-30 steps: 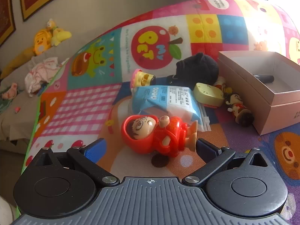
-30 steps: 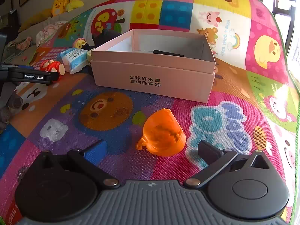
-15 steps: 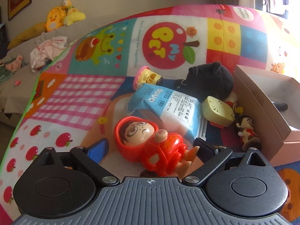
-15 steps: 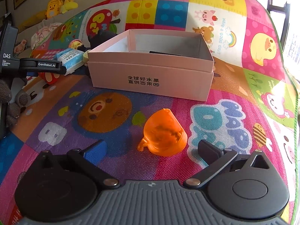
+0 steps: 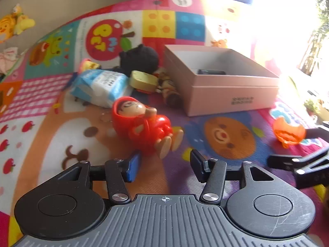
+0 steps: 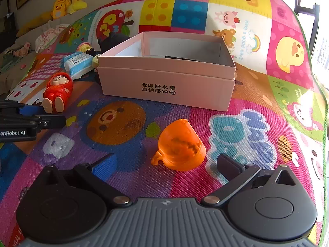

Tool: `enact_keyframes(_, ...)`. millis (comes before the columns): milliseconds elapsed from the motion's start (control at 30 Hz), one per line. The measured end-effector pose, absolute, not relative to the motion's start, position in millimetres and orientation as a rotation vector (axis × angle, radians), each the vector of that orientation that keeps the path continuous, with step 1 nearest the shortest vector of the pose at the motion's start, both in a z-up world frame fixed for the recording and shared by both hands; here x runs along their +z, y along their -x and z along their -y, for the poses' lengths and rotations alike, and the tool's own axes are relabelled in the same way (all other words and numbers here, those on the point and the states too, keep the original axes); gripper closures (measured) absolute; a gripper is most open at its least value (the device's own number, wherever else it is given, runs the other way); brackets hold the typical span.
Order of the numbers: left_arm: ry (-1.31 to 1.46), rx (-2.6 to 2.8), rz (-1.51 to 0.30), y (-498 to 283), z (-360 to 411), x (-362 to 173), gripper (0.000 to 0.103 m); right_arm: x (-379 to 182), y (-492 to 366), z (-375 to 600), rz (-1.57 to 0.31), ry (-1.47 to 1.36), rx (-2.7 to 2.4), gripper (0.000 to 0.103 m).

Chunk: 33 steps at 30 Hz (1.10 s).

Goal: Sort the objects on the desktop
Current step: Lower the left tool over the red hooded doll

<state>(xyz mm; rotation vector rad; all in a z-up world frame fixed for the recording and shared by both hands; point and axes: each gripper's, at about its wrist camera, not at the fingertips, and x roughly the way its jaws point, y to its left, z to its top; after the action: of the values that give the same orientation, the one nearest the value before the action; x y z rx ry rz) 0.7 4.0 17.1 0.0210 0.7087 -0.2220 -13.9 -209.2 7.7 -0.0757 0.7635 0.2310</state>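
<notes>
The left hand-held gripper (image 5: 163, 165) is closing, the red doll's (image 5: 144, 124) feet at twelve o'clock, not yet pinched; the right hand-held gripper (image 6: 167, 167), spread wide, brackets the orange toy (image 6: 181, 146) for the box (image 6: 166, 82).

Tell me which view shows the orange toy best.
Right wrist view: the orange toy lies near and whole on the mat, just ahead of the right tool. The left wrist view shows it only small, blurred, at the right edge.

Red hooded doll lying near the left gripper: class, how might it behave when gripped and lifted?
The red hooded doll looks like glossy hard plastic, so probably stiff and somewhat slippery. Its rounded head and body suggest it may roll if nudged. It seems hollow, so likely light.
</notes>
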Motion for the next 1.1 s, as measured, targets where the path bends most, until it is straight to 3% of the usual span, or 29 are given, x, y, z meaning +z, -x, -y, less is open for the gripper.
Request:
enact_keyframes(67, -0.022, -0.307, -0.717, 9.4, 6.9, 15.9, 0.043, 7.7, 13.9, 209.2, -0.764, 0.077, 0.23, 0.0)
enact_keyframes(133, -0.037, -0.344, -0.709, 16.6, 16.4, 15.1, 0.03, 7.5, 13.4, 209.1, -0.764, 0.079, 0.229, 0.0)
enact_keyframes(200, -0.024, -0.316, -0.694, 15.4, 16.8, 14.6, 0.007, 7.5, 13.4, 209.2, -0.764, 0.08, 0.228, 0.0)
enact_keyframes(400, 0.118, -0.089, -0.711, -22.5, -1.5, 19.1, 0.005, 7.1, 13.1, 208.2, -0.763, 0.083, 0.223, 0.0)
enact_keyframes(533, 0.076, -0.001, -0.687, -46.5, -3.2, 19.4, 0.012, 7.0, 14.2, 207.7, -0.761, 0.082, 0.219, 0.0)
enact_keyframes(600, 0.05, 0.014, -0.688, -49.7, -5.5, 19.7, 0.037, 6.9, 14.2, 208.4, -0.761, 0.08, 0.22, 0.0)
enact_keyframes(700, 0.033, 0.003, -0.702, -44.7, -11.0, 17.8, 0.047, 7.0, 14.2, 208.2, -0.76, 0.078, 0.22, 0.0)
enact_keyframes(1100, -0.059, -0.374, -0.721, 10.0, 33.3, 17.7, 0.046, 8.7, 26.2, 213.6, -0.777, 0.101, 0.274, 0.0)
